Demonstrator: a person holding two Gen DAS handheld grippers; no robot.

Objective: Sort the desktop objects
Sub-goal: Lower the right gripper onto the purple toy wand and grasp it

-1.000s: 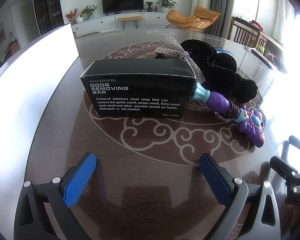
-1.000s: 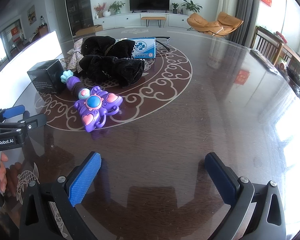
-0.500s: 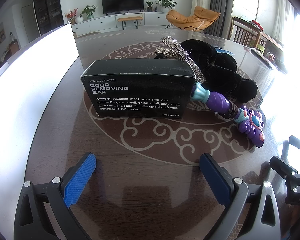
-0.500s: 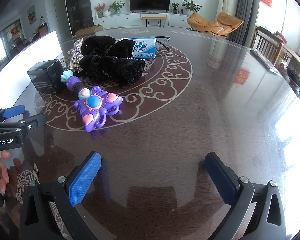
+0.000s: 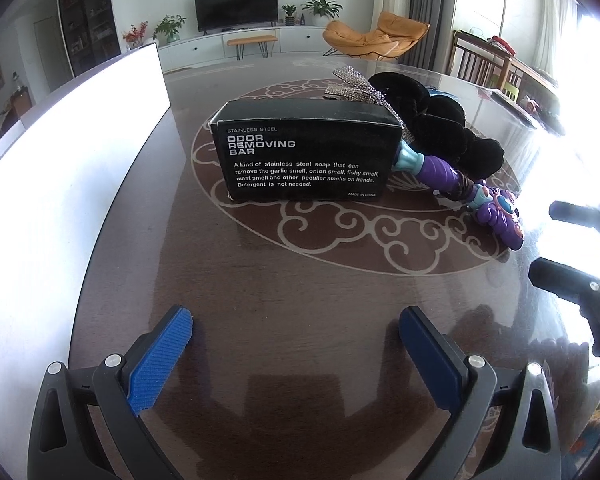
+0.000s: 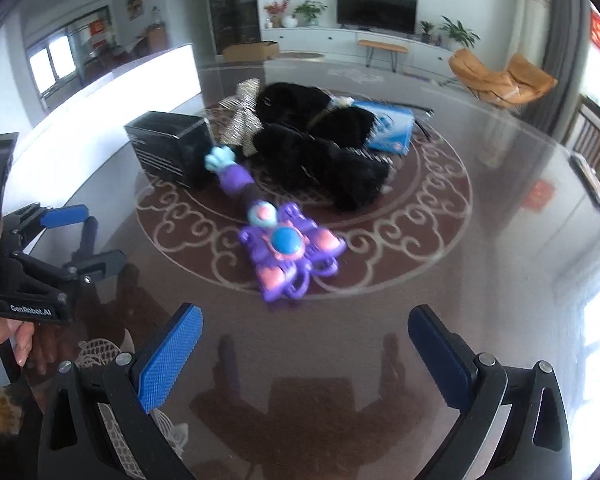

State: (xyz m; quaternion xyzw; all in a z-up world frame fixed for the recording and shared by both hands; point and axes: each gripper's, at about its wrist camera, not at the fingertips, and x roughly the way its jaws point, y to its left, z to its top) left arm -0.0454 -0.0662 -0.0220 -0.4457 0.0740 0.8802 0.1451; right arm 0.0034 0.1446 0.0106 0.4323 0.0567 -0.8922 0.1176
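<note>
Two blue-padded grippers are being held above the glossy dark table [image 5: 140, 240], the left gripper [image 5: 296, 334] and right gripper [image 6: 306, 330] both spread wide and empty. Lying clustered on the table's round scroll pattern are a black cardboard box [image 5: 306, 156], a purple plastic butterfly wand [image 6: 278, 240], a black fuzzy bundle [image 6: 320, 152] and a blue-and-white packet [image 6: 392, 128].

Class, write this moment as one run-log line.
left hand-held gripper: open, empty | right hand-held gripper: open, empty | black cardboard box, purple plastic butterfly wand: on dark glossy table
</note>
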